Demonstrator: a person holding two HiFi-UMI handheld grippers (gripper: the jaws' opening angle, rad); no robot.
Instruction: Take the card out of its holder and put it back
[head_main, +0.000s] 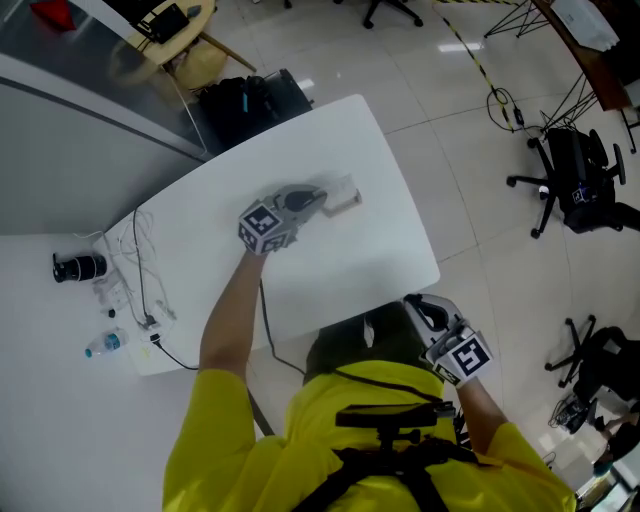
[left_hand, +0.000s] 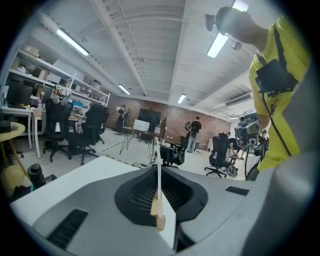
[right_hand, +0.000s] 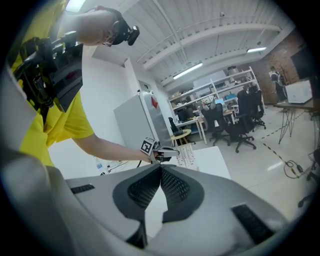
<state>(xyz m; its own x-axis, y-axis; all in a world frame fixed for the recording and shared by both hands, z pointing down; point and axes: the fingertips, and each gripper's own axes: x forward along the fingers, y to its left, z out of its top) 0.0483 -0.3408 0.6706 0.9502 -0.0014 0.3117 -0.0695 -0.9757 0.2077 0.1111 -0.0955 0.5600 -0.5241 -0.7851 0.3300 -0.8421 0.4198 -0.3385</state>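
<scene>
On the white table (head_main: 385, 250) a pale card (head_main: 343, 196) stands in a small wooden holder (left_hand: 159, 216). My left gripper (head_main: 318, 199) reaches it from the left. In the left gripper view the card (left_hand: 159, 172) shows edge-on, upright between the closed jaws of the left gripper (left_hand: 159, 186), with the holder at its foot. From the right gripper view I see the left gripper (right_hand: 164, 150) meeting the card (right_hand: 187, 155). My right gripper (head_main: 414, 302) hangs at the table's near edge by the person's body. The right gripper (right_hand: 161, 169) is shut on nothing.
A black cylinder (head_main: 79, 267), a water bottle (head_main: 104, 344) and loose cables (head_main: 140, 268) lie at the table's left end. A black bag (head_main: 243, 103) sits on the floor behind the table. Office chairs (head_main: 575, 180) stand to the right.
</scene>
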